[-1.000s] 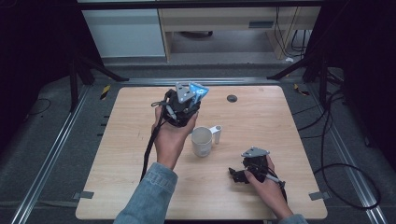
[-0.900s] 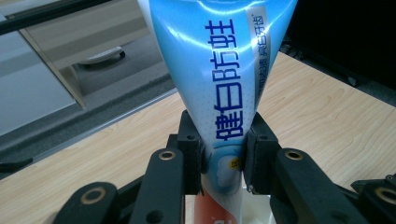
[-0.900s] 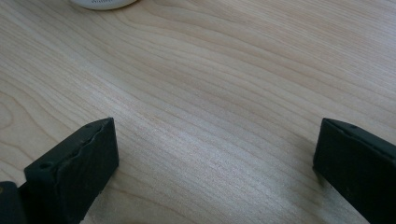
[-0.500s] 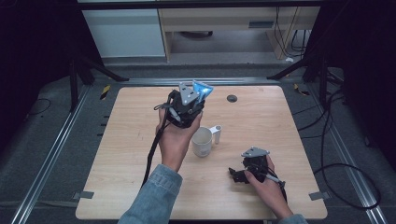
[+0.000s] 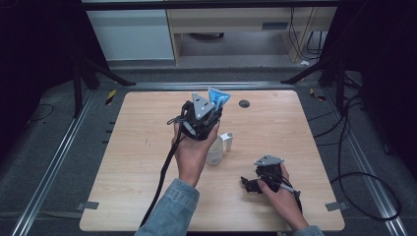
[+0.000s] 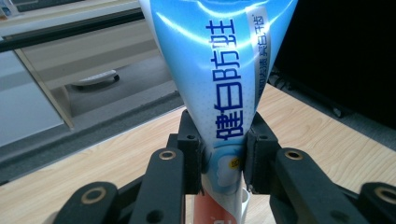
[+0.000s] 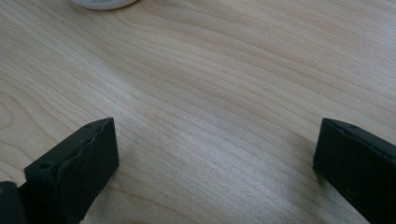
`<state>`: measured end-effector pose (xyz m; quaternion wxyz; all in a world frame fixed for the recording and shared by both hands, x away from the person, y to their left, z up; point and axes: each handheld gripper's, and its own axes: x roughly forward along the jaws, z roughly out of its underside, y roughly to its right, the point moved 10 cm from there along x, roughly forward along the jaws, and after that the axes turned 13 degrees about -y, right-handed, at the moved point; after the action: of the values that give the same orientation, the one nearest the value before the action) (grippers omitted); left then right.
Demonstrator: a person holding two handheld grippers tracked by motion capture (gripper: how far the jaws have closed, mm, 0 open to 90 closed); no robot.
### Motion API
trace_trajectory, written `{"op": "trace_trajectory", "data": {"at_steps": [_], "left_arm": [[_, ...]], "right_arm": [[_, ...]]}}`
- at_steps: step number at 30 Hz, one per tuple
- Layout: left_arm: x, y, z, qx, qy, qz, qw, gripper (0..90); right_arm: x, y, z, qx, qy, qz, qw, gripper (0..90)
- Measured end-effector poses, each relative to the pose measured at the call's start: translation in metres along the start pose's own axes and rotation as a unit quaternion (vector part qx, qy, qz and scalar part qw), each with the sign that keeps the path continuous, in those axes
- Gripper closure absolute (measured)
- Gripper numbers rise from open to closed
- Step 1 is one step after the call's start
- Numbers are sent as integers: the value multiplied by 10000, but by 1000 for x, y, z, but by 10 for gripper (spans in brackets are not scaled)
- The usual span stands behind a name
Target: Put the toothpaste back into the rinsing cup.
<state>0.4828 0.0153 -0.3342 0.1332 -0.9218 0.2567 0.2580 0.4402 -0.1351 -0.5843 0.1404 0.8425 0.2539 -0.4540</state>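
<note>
1. The left gripper [image 6: 223, 154] is clenched on a blue and white soft plastic toothpaste tube [image 6: 219, 70] — both black jaws press on its narrow lower part, and the wide flat end stands up above them.
2. In the high view this tube [image 5: 218, 98] is held in the air over the far middle of the light wooden table [image 5: 137, 147], with the left gripper [image 5: 209, 110] pointing away from the person.
3. Just below the left hand [image 5: 192, 152] stands a white round ceramic mug [image 5: 215, 153], and a small white cap-like piece [image 5: 228, 140] stands just beside it.
4. The right gripper [image 5: 251, 183] lies low on the table, near the front right — its jaws are released, wide apart, with only bare wood between them.
5. A small dark round disc [image 5: 244, 103] lies near the far edge.
</note>
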Motion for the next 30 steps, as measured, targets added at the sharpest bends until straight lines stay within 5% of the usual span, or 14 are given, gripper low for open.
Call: {"op": "trace_trajectory", "data": {"at_steps": [15, 30], "left_arm": [[19, 12, 14, -322, 306, 192, 9988, 719], [34, 16, 27, -273, 312, 28, 9991, 719]], "right_arm": [[0, 0, 0, -3, 2, 7, 10000, 3], [0, 0, 0, 5, -1, 4, 10000, 3]]}}
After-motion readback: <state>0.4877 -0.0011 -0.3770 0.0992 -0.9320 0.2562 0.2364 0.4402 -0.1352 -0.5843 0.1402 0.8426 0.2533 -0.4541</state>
